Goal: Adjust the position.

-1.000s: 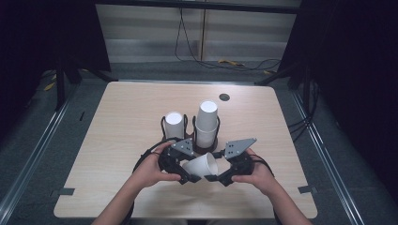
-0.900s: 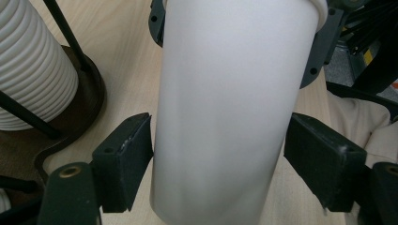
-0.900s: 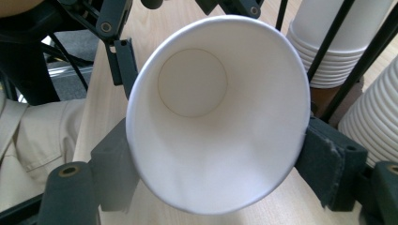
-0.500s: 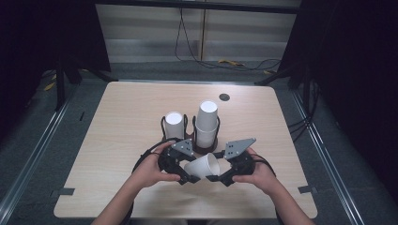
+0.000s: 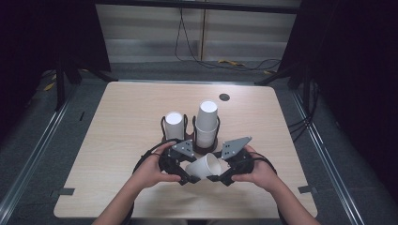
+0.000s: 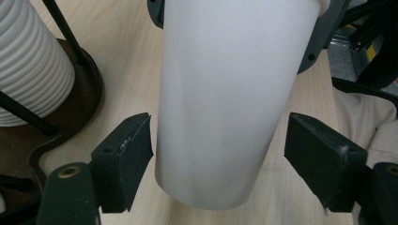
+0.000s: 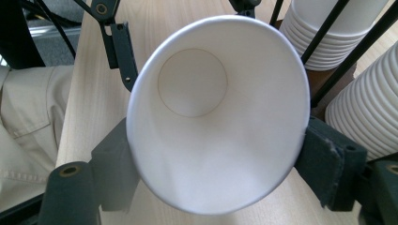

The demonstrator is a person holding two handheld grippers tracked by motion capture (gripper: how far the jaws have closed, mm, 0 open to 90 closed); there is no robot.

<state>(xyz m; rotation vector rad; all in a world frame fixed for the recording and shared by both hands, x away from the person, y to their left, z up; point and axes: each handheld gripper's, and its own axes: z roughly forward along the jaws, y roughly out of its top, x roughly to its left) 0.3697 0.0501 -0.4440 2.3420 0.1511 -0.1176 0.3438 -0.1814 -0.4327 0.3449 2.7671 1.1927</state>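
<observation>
1. A person at a light wooden table [image 5: 117, 122] holds a white paper cup [image 5: 203, 166] on its side, near the table's 6 o'clock edge in the high view, between two hand-held grippers.

2. The right gripper [image 5: 223, 174], at 3 o'clock of the cup, grips the cup's open rim; in the right gripper view both black pads press the rim [image 7: 216, 117] from 9 and 3 o'clock, squeezing its mouth slightly oval, with the round bottom visible inside.

3. The left gripper [image 5: 187, 177], at 9 o'clock of the cup, stands around the cup's closed end. In the left gripper view the cup wall [image 6: 230, 93] runs between the jaws: the pad at 8 o'clock sits right at the wall, the pad at 4 o'clock stands clear with a gap. Its jaws have just been closing a little, the cup between them, not clamped.

4. At 12 o'clock of the hands, a black wire cup holder [image 5: 187, 140] carries two stacks: a short stack of ribbed white cups [image 5: 174, 125] at 11 o'clock and a taller stack of cups [image 5: 206, 123] at 1 o'clock.

5. A small dark round hole [image 5: 224, 97] lies well apart, toward the table's far edge.
</observation>
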